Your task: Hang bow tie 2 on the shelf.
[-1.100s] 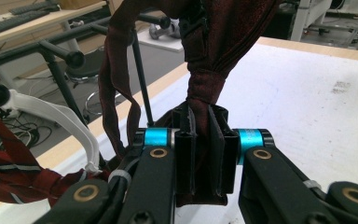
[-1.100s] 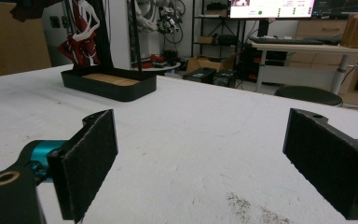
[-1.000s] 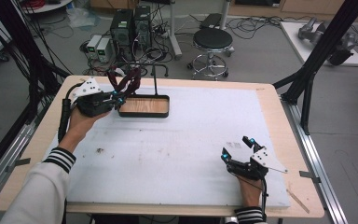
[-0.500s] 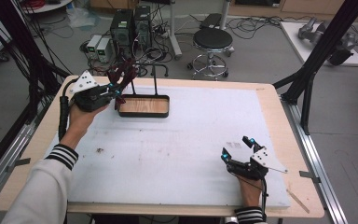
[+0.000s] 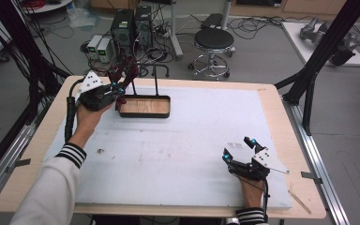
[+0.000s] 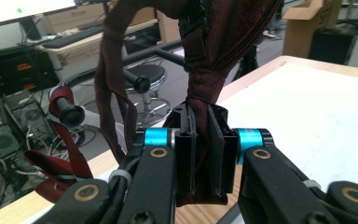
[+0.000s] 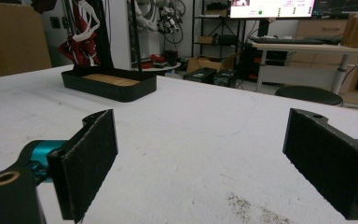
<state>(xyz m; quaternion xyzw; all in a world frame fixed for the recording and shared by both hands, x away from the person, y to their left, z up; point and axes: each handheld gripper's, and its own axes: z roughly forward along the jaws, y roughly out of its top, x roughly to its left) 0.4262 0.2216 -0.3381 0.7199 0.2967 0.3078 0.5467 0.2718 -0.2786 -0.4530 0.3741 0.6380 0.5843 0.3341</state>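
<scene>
My left claw [image 5: 118,89] pinches the dark red cloth [image 6: 205,88] tight, so I should slide its loop slowly over the stand's peg [image 6: 71,113], while my right claw [image 5: 239,149] rests wide open and empty on the desk [image 5: 187,140].

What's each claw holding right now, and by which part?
Left claw pinches the dark red cloth strap at a bunched fold. Right claw is open, holding nothing.
</scene>
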